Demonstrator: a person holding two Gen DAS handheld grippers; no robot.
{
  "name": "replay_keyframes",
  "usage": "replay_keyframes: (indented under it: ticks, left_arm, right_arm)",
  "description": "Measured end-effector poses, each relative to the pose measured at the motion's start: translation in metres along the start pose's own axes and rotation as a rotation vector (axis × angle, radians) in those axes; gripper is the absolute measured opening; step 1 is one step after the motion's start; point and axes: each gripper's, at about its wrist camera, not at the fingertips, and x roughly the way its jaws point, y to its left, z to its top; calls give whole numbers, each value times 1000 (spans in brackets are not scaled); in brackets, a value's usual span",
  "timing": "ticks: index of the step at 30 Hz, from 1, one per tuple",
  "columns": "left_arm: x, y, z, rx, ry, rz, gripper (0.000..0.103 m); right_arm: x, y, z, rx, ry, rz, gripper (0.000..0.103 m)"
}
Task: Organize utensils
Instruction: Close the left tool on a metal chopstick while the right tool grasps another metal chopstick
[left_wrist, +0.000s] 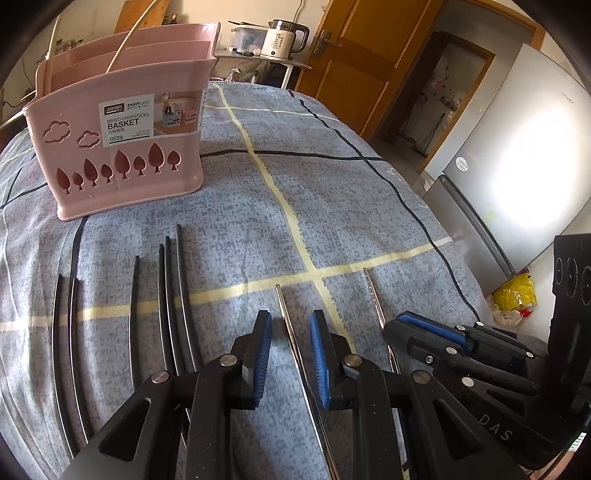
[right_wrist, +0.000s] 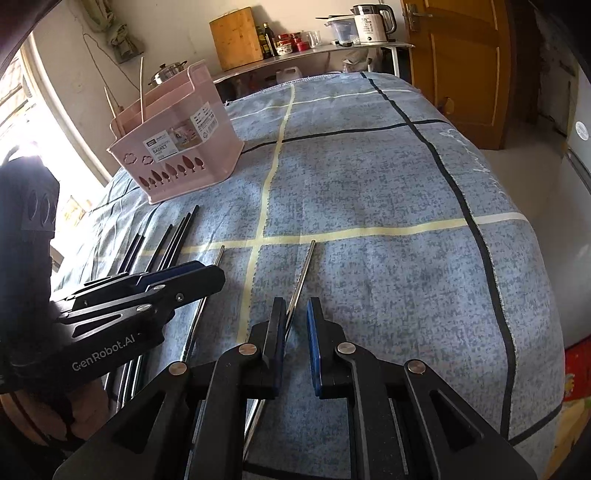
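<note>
On the far left of the blue-grey checked tablecloth lie the thin black chopsticks, side by side. Behind them stands the pink plastic chopstick basket with tree-shaped holes, with pale wooden sticks poking out of it.

Next comes the left gripper. A shiny metal chopstick runs between its blue pads. The pads stand a little apart on each side and do not seem to squeeze it yet.

To the right is the right gripper. A second shiny metal chopstick sits against its left pad, with a gap on the other side (I cannot tell if it is pinched).

These metal sticks look stiff, light and slippery. They could roll or slide out, so I would grab one near the middle and squeeze firmly.

Both grippers tip downward toward the cloth, close beside each other.
</note>
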Motion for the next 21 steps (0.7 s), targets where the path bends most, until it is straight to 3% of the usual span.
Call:
replay_keyframes:
  ticks: [6, 13, 21]
  left_arm:
    - [4, -4, 3, 26, 3, 27, 21]
    - [8, -4, 8, 47, 13, 65, 8]
    - [8, 1, 14, 7, 24, 25, 4]
  right_arm:
    - [12, 1, 13, 13, 24, 13, 12]
    - [18, 4, 22, 8, 40, -8, 8]
    - [15, 2, 26, 12, 42, -4, 6]
